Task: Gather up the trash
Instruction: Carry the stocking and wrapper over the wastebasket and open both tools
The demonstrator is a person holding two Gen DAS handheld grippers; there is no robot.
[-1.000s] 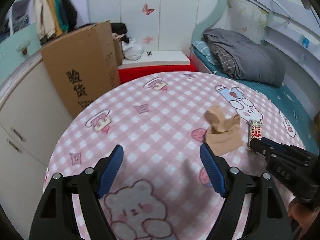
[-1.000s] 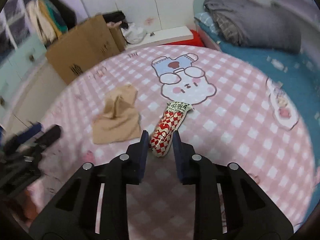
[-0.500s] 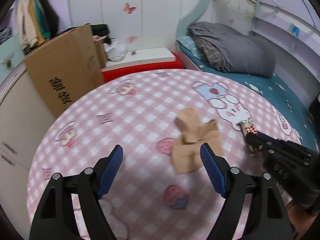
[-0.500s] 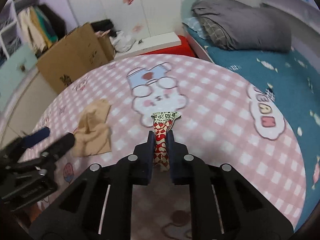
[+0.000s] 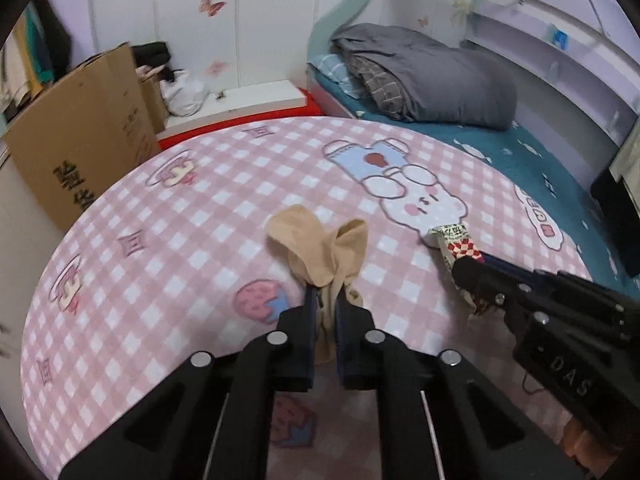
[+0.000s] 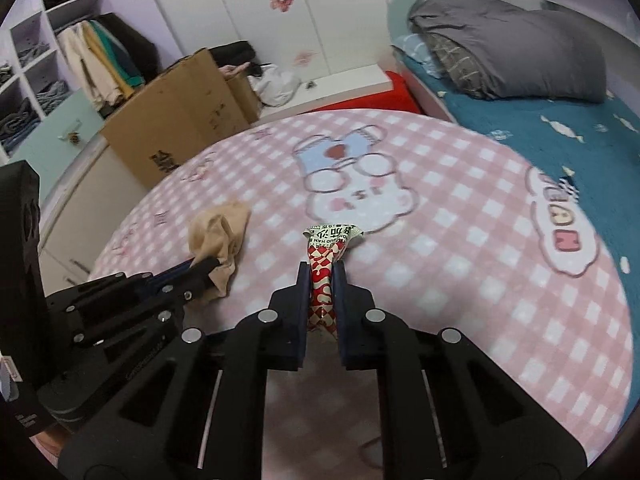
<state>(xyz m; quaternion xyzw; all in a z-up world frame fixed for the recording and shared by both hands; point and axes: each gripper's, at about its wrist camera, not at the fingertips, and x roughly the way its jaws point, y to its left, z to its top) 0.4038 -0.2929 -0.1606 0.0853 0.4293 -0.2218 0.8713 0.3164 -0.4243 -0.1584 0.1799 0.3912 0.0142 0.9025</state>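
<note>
Your left gripper has just been closing, and its jaws now pinch the near end of the beige stocking, which bunches up out of them while its far folds trail toward the pink checked cloth. Squeeze firmly before you raise it, because thin, slippery fabric like this will likely slide out of a light pinch, and lift straight up so the trailing folds clear the cloth without dragging. Moving right, your right gripper has also been closing and is clamped on the red-and-white snack wrapper, with its printed top flaring out beyond the tips (just below the cartoon bear). Whether the wrapper's far end still touches the cloth is hard to judge through the fisheye, so treat it as resting there and peel it up gently. The wrapper will crumple rather than resist, so hold steady pressure. No bin shows in either view; keep both pieces gripped, and keep the two grippers apart as you carry, so that neither catches the other's load.
</note>
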